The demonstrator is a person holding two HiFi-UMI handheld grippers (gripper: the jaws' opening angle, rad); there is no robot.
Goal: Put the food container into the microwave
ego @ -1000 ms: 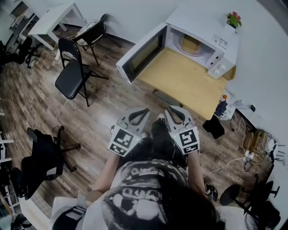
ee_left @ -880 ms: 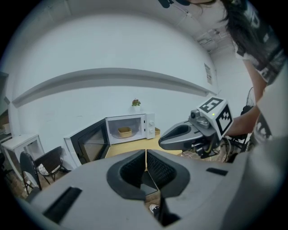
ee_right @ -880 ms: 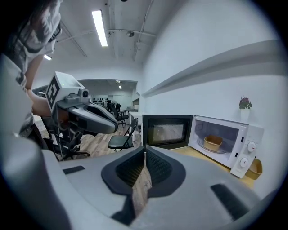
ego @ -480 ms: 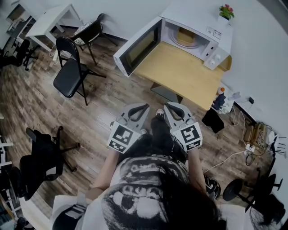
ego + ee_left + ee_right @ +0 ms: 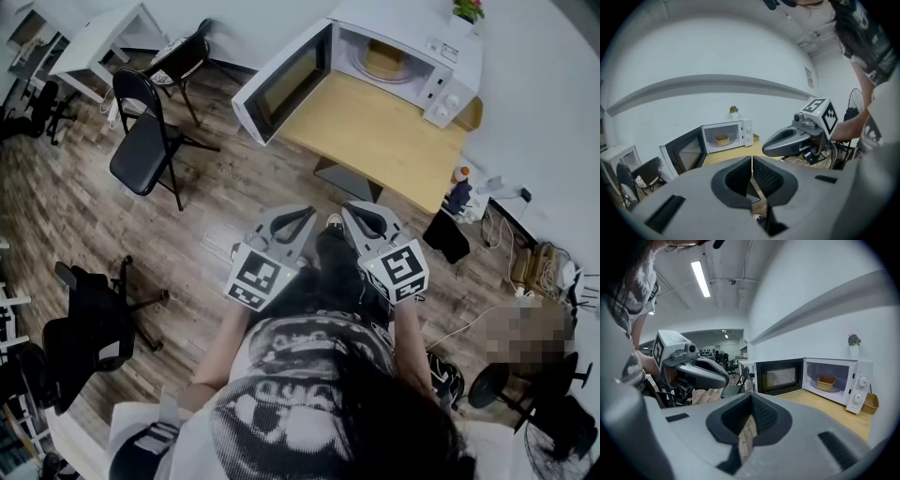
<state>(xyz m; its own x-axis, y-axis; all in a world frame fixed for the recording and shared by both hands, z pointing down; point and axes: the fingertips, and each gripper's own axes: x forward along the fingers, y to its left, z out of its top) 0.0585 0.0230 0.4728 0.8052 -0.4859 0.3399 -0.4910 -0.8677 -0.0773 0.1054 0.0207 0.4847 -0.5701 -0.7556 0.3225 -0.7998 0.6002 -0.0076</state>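
Observation:
The tan food container (image 5: 384, 61) sits on the turntable inside the white microwave (image 5: 441, 58), whose door (image 5: 281, 89) hangs wide open to the left. It also shows as a small tan bowl in the left gripper view (image 5: 722, 139) and the right gripper view (image 5: 826, 382). My left gripper (image 5: 298, 217) and right gripper (image 5: 367, 216) are held side by side close to the person's body, over the floor and well short of the table. Both are shut with nothing between the jaws (image 5: 752, 161) (image 5: 751, 401).
The microwave stands on a wooden table (image 5: 375, 141) against the wall, with a small potted plant (image 5: 466, 9) on top. A black folding chair (image 5: 145, 141) stands left of the door. An office chair (image 5: 89, 319) is at the lower left; cables and a bag (image 5: 448, 239) lie at the right.
The microwave and table have slid toward the top of the head view. Both grippers stay shut and close together, a little higher in the frame.

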